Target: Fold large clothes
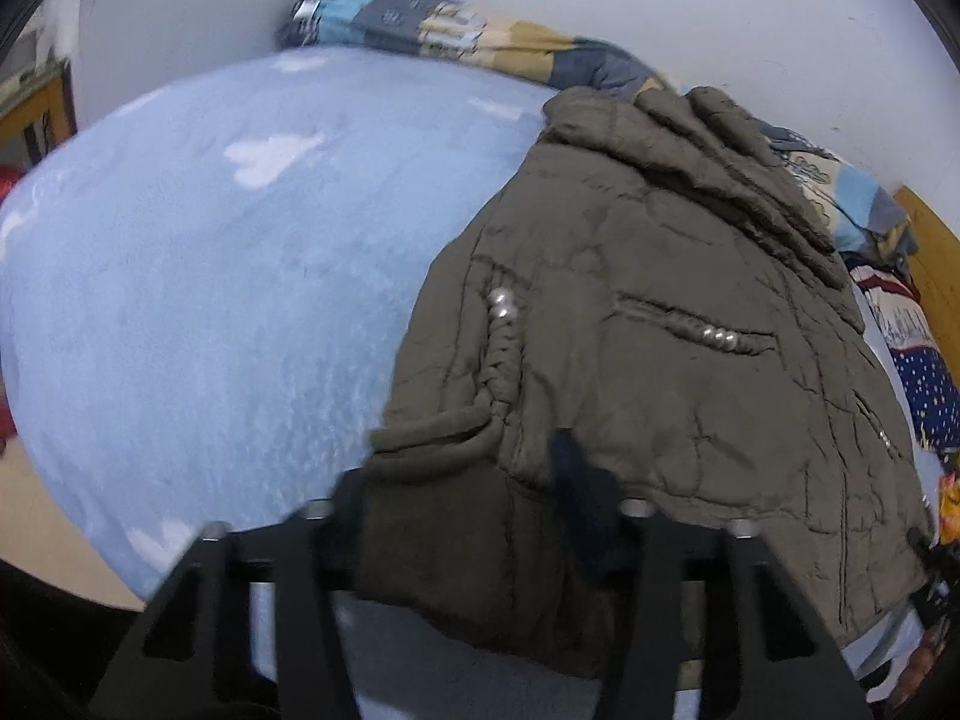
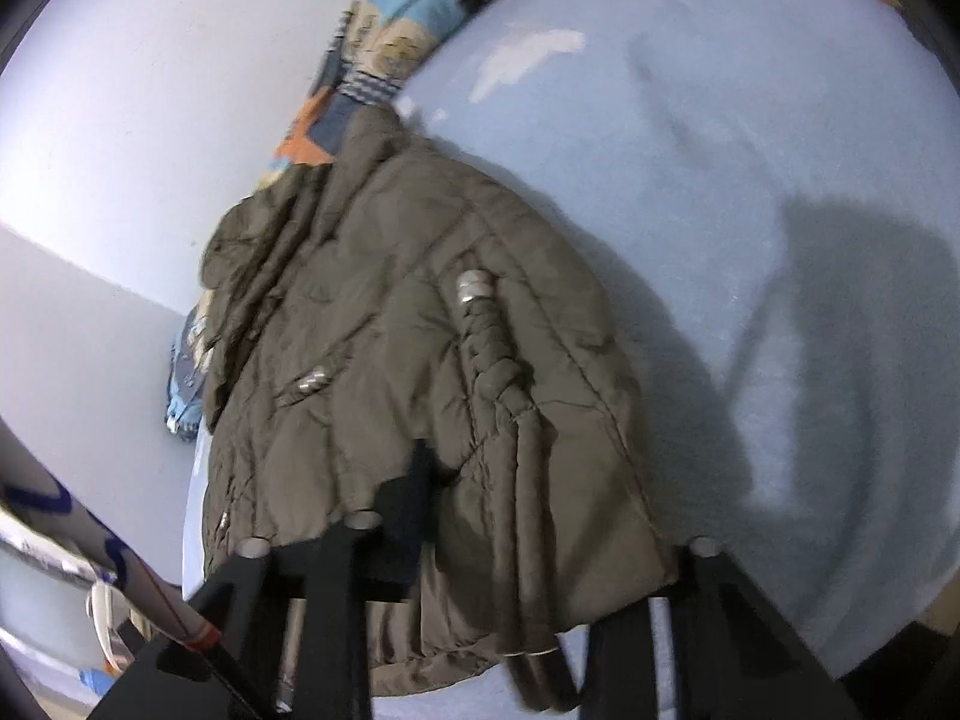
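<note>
An olive-brown quilted jacket (image 1: pixel 648 312) with pearl trims lies on a light blue bed (image 1: pixel 198 300); it also shows in the right wrist view (image 2: pixel 408 348). My left gripper (image 1: pixel 474 516) has the jacket's near hem between its fingers; one dark fingertip (image 1: pixel 576 480) lies on top of the cloth. My right gripper (image 2: pixel 528 516) also has the hem and a drawcord running between its fingers, with one dark fingertip (image 2: pixel 414 498) on the cloth. The hem hangs over both gripper frames. The other fingertips are hidden by cloth.
A patchwork quilt (image 1: pixel 456 30) lies along the white wall behind the bed; it also shows in the right wrist view (image 2: pixel 396 24). Patterned bedding (image 1: pixel 918 372) sits at the right. The bed sheet (image 2: pixel 720 240) spreads beside the jacket. Floor clutter (image 2: pixel 90 570) lies at lower left.
</note>
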Demonstrator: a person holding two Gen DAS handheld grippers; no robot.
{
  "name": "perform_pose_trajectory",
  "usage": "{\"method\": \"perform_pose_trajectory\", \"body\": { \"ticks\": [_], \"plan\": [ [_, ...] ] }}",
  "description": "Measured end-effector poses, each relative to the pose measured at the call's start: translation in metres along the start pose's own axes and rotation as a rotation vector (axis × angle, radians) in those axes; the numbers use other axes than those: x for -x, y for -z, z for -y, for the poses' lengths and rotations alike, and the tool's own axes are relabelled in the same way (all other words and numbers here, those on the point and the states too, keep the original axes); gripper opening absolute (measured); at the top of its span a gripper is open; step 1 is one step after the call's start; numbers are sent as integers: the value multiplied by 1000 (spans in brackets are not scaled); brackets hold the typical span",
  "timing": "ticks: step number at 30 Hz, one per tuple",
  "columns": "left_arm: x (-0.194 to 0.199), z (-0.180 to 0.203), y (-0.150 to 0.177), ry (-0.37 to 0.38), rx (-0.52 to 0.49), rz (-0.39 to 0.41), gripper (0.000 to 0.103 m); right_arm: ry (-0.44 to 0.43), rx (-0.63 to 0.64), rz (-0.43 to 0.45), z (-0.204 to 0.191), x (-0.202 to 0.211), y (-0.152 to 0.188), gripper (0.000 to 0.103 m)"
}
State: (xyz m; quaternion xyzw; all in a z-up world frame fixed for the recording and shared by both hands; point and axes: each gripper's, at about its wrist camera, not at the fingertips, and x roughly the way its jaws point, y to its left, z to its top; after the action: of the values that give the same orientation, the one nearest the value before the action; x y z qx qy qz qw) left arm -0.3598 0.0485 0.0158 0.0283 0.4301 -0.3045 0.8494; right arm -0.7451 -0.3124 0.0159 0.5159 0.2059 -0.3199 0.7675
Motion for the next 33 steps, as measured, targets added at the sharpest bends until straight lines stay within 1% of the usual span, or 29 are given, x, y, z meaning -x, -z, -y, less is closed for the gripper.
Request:
{"method": "perform_pose_trajectory", "body": {
  "ticks": [2,3,7,11,17,22,27,30,33],
  "plan": [
    [2,6,1,-24,-41,16,41,40,74,14,-11,2,2,24],
    [2,7,1,-30,-49,18,41,54,90,15,-13,1,3,24],
    [0,8,4,-49,-62,19,41,73,79,-3,-7,-6,4,24],
    [0,15,8,-91,-103,35,41,97,106,5,-12,-7,6,25],
    [-1,16,10,-101,-108,49,42,99,95,12,-10,-8,5,26],
    [-2,24,11,-145,-174,61,44,96,90,24,-10,-8,7,26],
    [-1,28,11,-166,-205,63,44,60,51,16,-2,-5,4,27],
    [1,30,11,-164,-221,69,39,74,77,14,-7,-4,4,26],
    [2,33,12,-166,-243,79,35,122,152,28,-19,-2,5,23]
  ]
}}
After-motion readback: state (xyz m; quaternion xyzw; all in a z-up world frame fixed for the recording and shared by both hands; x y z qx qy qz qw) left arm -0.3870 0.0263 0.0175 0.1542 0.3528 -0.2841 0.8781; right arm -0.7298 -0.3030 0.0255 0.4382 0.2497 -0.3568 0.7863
